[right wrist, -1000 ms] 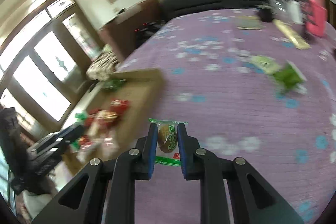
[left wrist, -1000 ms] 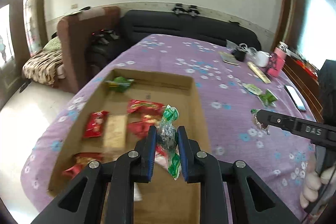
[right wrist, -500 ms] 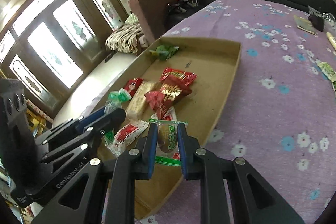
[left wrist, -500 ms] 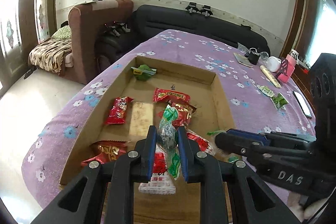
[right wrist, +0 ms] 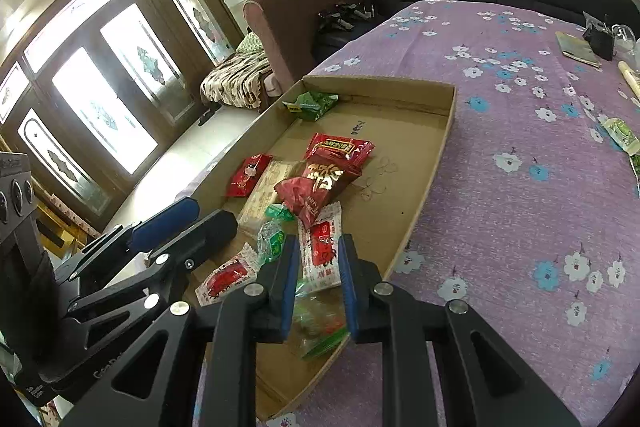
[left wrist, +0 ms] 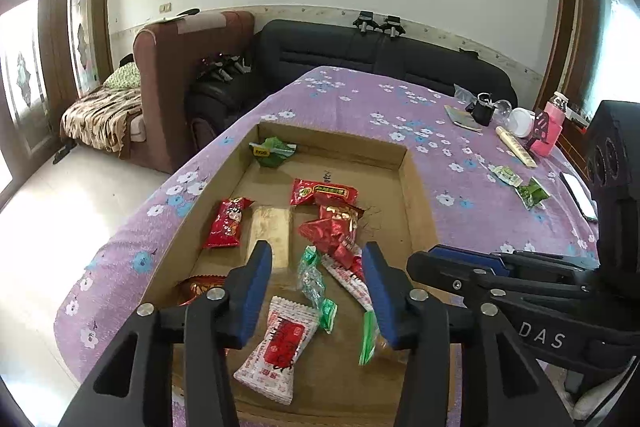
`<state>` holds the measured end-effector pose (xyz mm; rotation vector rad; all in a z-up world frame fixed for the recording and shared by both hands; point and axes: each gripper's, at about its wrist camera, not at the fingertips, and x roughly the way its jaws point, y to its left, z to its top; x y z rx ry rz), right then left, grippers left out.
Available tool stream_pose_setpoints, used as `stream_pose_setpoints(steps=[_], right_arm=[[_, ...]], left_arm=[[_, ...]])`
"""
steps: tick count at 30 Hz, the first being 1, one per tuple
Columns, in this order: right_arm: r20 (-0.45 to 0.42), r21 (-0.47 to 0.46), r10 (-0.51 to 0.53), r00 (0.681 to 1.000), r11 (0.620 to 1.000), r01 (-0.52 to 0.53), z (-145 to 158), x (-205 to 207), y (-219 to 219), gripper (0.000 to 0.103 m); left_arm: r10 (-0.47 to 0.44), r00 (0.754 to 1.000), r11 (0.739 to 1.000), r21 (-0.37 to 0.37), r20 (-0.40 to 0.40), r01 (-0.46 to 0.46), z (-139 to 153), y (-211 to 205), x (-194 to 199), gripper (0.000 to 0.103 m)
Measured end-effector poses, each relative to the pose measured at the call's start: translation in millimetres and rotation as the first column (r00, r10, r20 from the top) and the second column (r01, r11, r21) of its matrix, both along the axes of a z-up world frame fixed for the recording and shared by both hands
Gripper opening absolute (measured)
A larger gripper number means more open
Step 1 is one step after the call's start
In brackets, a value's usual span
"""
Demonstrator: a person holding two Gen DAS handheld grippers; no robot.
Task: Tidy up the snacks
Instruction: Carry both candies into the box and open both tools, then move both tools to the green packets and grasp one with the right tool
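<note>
The snacks are mostly gathered in the shallow cardboard box (left wrist: 416, 195) that lies on the table with the purple flowered cloth (left wrist: 460, 155). Inside it I see several red packets (left wrist: 322, 191), a beige bar (left wrist: 270, 231), a green packet (left wrist: 272, 151) at the far end, a white packet with red print (left wrist: 280, 347), and a clear candy with green twisted ends (left wrist: 316, 283) lying on the box floor between the jaws of the left gripper (left wrist: 316, 291). These jaws stand wide apart and hold nothing. The right gripper (right wrist: 318, 283) is over the near corner of the box; its jaws stand a little apart, and a clear packet with green edge (right wrist: 320, 331) lies under them, blurred, so it seems released and not clamped. So, as I judge, both grippers are empty now and most of the work is done. What is left are two green packets (left wrist: 520, 185) on the cloth, well apart from the box on its right side; they probably must go into the box too. The other things at the far end of the table do not look like snacks, but they are too small to be sure.
</note>
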<state>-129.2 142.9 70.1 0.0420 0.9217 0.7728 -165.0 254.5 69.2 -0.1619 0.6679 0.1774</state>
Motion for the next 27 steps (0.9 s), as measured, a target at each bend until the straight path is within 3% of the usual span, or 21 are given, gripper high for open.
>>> stream_pose_setpoints(steps=[5, 14, 21, 27], right_arm=[[-0.003, 0.014, -0.017, 1.000, 1.000, 0.017, 1.6, 1.5, -11.5, 0.020], [-0.011, 0.037, -0.078, 0.997, 0.996, 0.078, 0.3, 11.3, -46.2, 0.032], [-0.015, 0.045, -0.159, 0.987, 0.986, 0.160, -0.7, 26.0, -94.8, 0.037], [-0.033, 0.070, -0.282, 0.959, 0.957, 0.283, -0.3, 45.7, -157.9, 0.041]], left_arm=[[-0.009, 1.000, 1.000, 0.024, 0.008, 0.009, 5.8, -9.2, -2.2, 0.059], [-0.028, 0.999, 0.996, 0.084, 0.023, 0.026, 17.7, -32.9, -4.0, 0.075], [-0.083, 0.996, 0.986, 0.147, 0.015, 0.080, 24.6, -65.6, 4.9, 0.077], [-0.171, 0.985, 0.968, 0.188, -0.002, 0.169, 26.3, -107.9, 21.0, 0.077]])
